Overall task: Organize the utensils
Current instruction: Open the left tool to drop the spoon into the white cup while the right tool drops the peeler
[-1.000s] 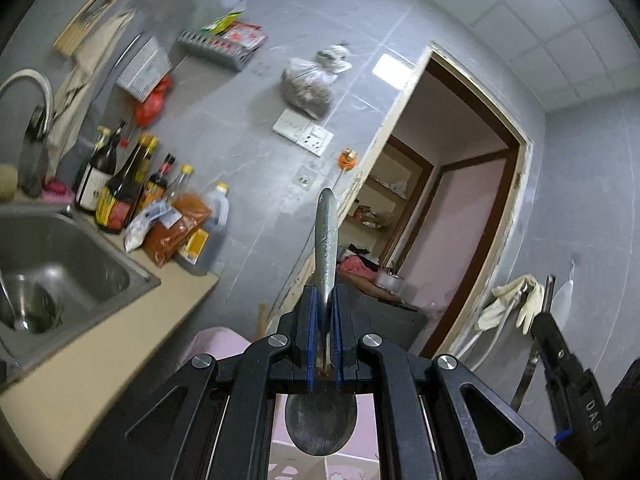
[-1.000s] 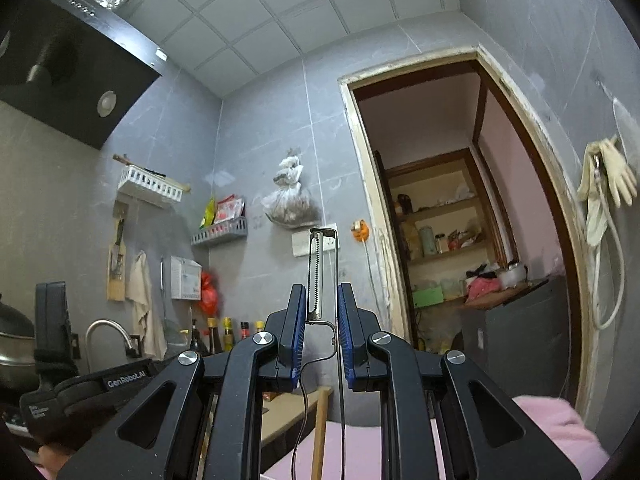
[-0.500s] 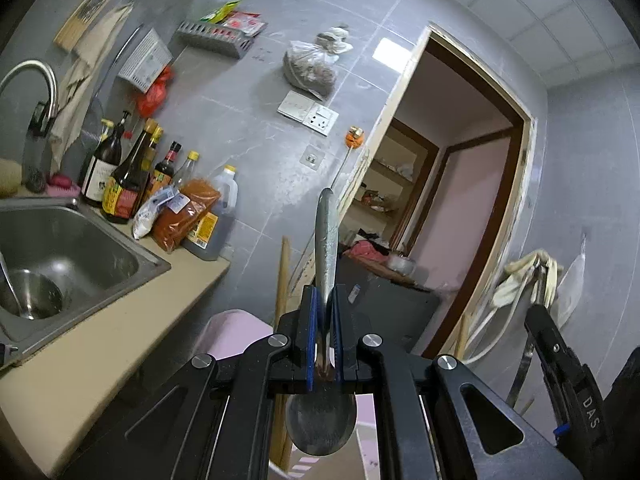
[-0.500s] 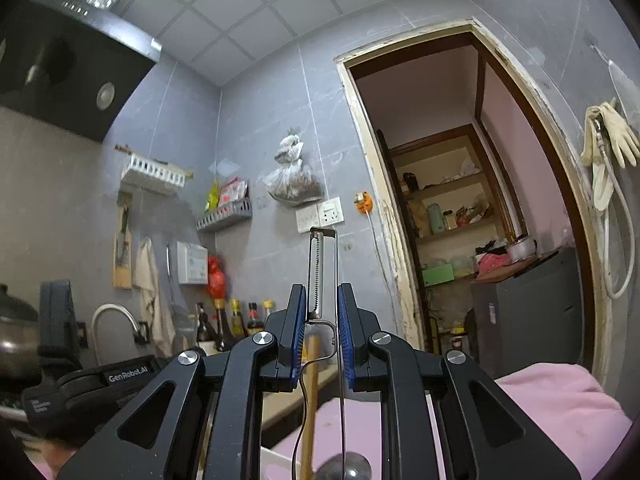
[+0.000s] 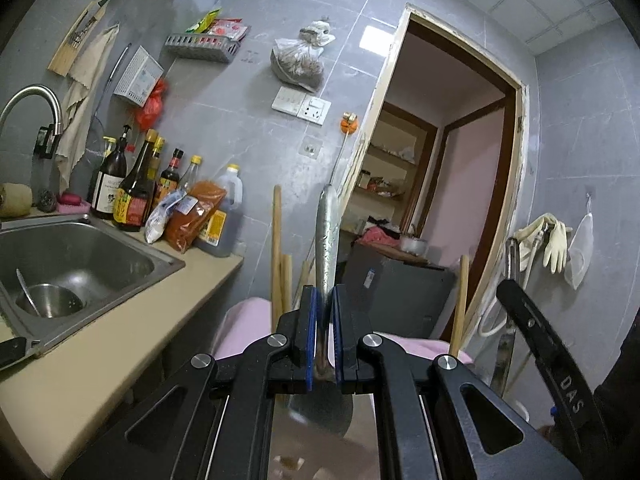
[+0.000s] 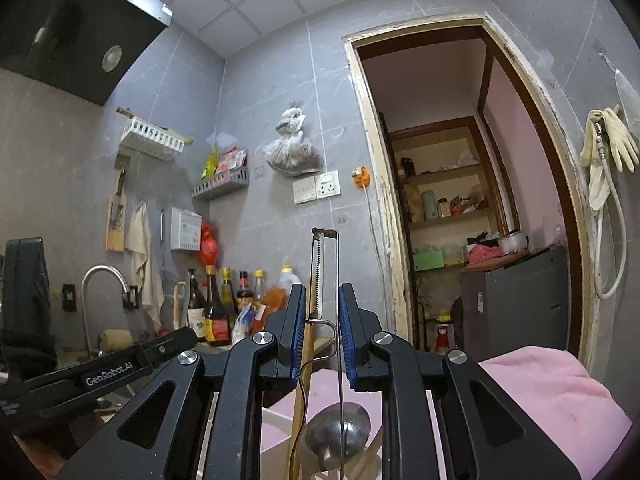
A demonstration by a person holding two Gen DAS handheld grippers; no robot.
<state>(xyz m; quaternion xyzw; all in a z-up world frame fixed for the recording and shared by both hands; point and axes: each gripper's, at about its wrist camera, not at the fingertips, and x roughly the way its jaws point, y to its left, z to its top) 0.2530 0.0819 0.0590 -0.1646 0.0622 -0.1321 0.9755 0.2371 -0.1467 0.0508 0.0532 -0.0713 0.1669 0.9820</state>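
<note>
You are pinching a metal spoon (image 5: pixel 327 236) in the left gripper (image 5: pixel 325 320), jaws nearly closed on its neck, handle pointing up, bowl hanging below, likely for dropping it bowl-first. The right gripper (image 6: pixel 319 320) is holding a wire peeler (image 6: pixel 325 276) upright between part-open jaws; contact is unclear. Wooden chopsticks (image 5: pixel 277 248) are standing just ahead, crowding the way down. Sink (image 5: pixel 80 256) and bottles (image 5: pixel 132 192) are sitting left.

Both views lower; wooden sticks (image 5: pixel 277 248) newly visible
</note>
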